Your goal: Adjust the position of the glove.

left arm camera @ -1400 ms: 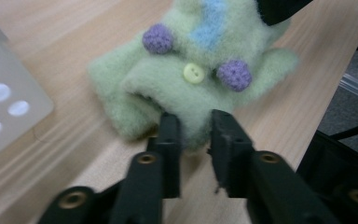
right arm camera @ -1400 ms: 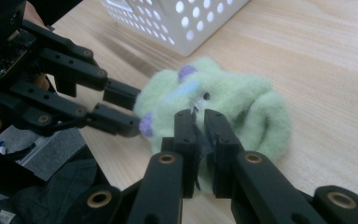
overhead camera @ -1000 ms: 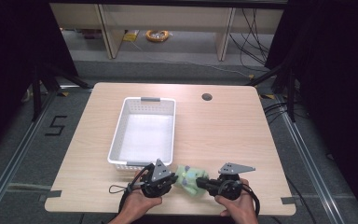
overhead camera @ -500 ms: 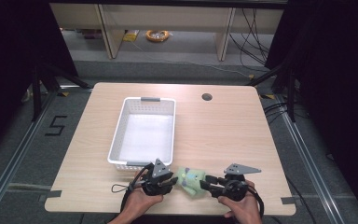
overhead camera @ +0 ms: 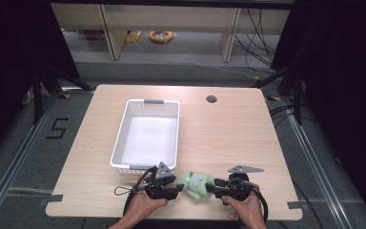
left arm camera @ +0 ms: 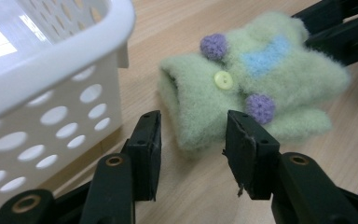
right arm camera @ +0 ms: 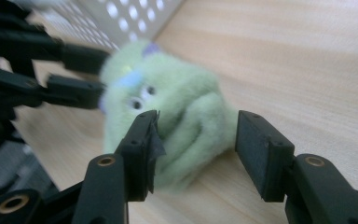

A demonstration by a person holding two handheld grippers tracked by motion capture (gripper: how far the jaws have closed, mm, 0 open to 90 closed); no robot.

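Observation:
A pale green woolly piece (overhead camera: 196, 183) with purple bobbles, a blue patch and a light button lies on the table near its front edge. My left gripper (overhead camera: 180, 189) comes at it from the left and my right gripper (overhead camera: 212, 189) from the right. In the left gripper view the woolly piece (left arm camera: 242, 79) has its near edge between the parted jaws of my left gripper (left arm camera: 196, 142), and the pads stand off it. In the right gripper view the woolly piece (right arm camera: 177, 112) sits blurred between the spread jaws of my right gripper (right arm camera: 200, 144). Both pairs of jaws have just been opening.
A white perforated basket (overhead camera: 145, 102) stands just behind the left gripper, its corner (left arm camera: 51, 60) close beside the left jaw. The wooden table (overhead camera: 228, 138) has a round cable hole (overhead camera: 211, 99) at the back right. Cables trail from both grippers over the front edge.
Both grippers' jaws have opened off the green woolly piece, which now lies loose on the table. The hands have hardly moved.

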